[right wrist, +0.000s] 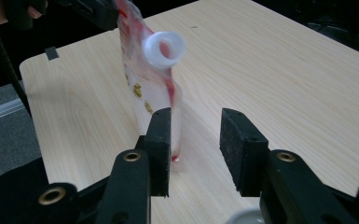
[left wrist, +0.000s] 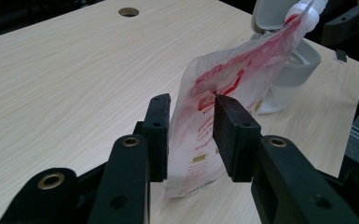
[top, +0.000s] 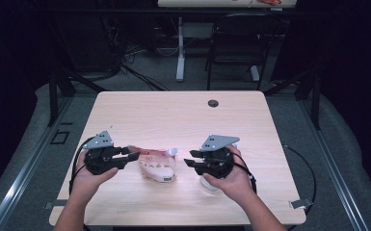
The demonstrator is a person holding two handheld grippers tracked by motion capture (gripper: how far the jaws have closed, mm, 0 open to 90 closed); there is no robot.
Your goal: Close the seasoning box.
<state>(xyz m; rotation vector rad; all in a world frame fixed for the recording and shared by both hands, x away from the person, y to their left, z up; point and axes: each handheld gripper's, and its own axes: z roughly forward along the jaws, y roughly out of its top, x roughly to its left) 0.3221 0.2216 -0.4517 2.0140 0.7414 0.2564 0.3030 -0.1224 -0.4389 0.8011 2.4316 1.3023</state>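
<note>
Left gripper (left wrist: pixel 191 135) clamps red-printed pouch (left wrist: pixel 219 102) upright; right gripper (right wrist: pixel 196 149) wide, holding nothing, just beside pouch.

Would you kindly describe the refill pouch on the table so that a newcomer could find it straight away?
On the pale wooden table, look near the front edge, between the person's two black tongs. There stands a clear plastic pouch with red print, its white round spout at one top corner. Unlike the white flip-lid container beside it, it is soft, flat and see-through.
</note>
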